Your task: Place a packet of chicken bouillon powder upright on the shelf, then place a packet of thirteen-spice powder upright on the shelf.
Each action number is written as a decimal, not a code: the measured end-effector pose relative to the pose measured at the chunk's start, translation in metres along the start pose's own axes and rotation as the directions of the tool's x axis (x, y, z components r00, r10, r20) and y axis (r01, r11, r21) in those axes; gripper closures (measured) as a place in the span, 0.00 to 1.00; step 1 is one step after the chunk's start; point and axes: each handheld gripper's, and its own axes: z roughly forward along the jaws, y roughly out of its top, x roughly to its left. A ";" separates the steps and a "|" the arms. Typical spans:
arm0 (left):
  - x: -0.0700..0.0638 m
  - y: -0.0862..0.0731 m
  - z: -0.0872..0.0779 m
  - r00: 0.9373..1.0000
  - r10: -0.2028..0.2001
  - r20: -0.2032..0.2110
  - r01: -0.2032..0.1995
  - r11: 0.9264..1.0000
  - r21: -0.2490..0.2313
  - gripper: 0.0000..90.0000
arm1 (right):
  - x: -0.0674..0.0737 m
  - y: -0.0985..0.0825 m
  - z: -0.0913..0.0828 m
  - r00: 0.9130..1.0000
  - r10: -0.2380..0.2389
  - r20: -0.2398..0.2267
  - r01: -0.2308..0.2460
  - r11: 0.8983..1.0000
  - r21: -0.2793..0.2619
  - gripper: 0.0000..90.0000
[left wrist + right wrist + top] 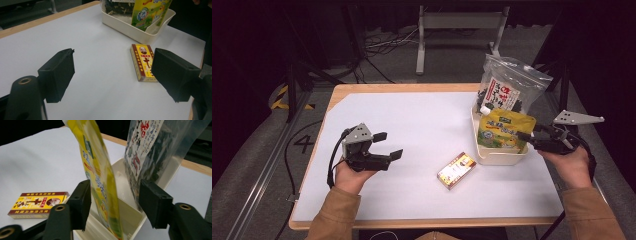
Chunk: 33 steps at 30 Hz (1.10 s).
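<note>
R gripper (113, 202) jaws apart w/ yellow pouch (100, 175) standing between them in tray (140, 220), prob. just set there. L gripper (112, 75) apart, empty, box (143, 62) ahead—likely next.

Along the right hand-held gripper (113, 202), its two black jaws are seen standing apart, with the lower part of a yellow pouch (100, 177) between them and no pad pressed on it. The pouch stands in a cream tray (140, 220). Behind it, a clear bag (152, 147) of dark contents is seen in the same tray. A small yellow box (37, 203) lies flat on the white counter (37, 160) at the left.
</note>
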 end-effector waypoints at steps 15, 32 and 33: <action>-0.010 0.011 0.014 1.000 0.027 -0.008 -0.026 0.999 0.048 0.19 | 0.026 0.003 -0.027 0.998 -0.023 0.050 0.026 0.997 -0.075 0.39; -0.035 0.030 0.034 0.998 0.059 0.016 -0.061 0.990 0.124 0.17 | 0.048 -0.003 -0.050 0.997 -0.008 0.076 0.015 0.995 -0.096 0.37; -0.036 0.031 0.036 0.998 0.061 0.020 -0.063 0.990 0.127 0.17 | 0.050 -0.004 -0.050 0.997 -0.007 0.076 0.014 0.995 -0.097 0.37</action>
